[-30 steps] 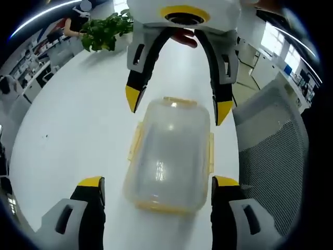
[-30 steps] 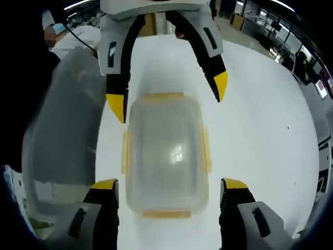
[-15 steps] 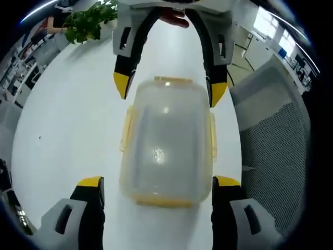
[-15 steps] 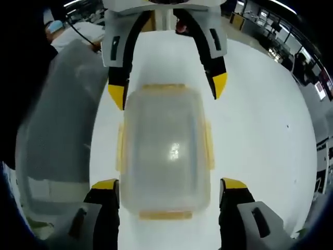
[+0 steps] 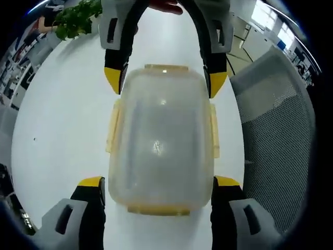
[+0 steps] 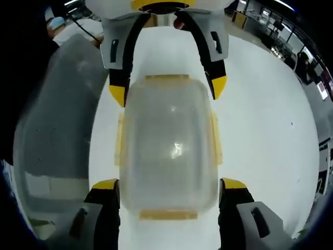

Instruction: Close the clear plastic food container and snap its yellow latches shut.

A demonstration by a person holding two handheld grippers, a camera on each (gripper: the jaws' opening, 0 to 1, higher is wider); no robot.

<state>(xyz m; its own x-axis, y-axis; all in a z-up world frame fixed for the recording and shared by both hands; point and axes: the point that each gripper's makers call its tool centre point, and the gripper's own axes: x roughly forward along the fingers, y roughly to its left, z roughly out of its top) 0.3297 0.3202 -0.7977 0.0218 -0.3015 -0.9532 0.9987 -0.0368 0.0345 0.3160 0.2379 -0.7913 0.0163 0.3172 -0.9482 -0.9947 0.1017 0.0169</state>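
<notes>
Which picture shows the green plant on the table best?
The left gripper view. The green plant sits at the far end of the white table, behind the clear container. The right gripper view looks the opposite way, over the same container toward a grey chair, so it gives nothing of the plant.

The left gripper [image 5: 158, 183] stands wide open, its yellow-tipped jaws straddling the near end of the clear plastic food container [image 5: 161, 140] on the white table [image 5: 62, 130]. The right gripper [image 5: 165, 86] brackets its far end. Yellow latches [image 5: 112, 127] flank both sides; a mesh chair [image 5: 276, 140] stands alongside, a potted plant [image 5: 73, 18] beyond.
</notes>
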